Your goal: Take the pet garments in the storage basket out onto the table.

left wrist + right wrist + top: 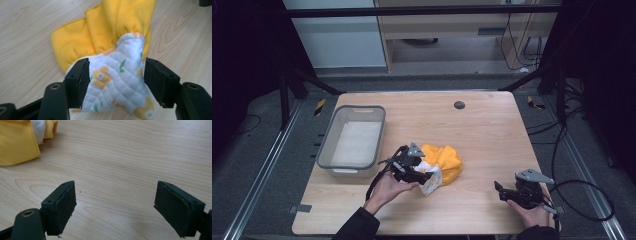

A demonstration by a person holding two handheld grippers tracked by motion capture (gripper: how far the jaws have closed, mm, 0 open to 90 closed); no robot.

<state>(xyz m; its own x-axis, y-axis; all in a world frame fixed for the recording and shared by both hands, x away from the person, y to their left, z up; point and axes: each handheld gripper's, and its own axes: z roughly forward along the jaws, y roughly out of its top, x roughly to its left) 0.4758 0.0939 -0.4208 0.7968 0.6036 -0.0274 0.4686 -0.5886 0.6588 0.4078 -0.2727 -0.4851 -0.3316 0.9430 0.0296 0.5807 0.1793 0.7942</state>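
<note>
A yellow cloth (446,161) with a white quilted, flower-printed lining (117,80) lies crumpled near the middle of the wooden table (482,130). My left gripper (429,176) is at the cloth's near left corner. In the left gripper view the jaws of the left gripper (116,72) stand apart on either side of the quilted part, which bulges between them without being pinched. My right gripper (498,188) rests low at the table's near right, open, with bare wood between the jaws of the right gripper (115,202). The yellow cloth (17,145) lies off to its far left.
A grey plastic basket (332,145) with a white sheet on its bottom stands at the table's left. A small dark round cap (459,105) sits near the far edge. Cables lie on the floor to the right.
</note>
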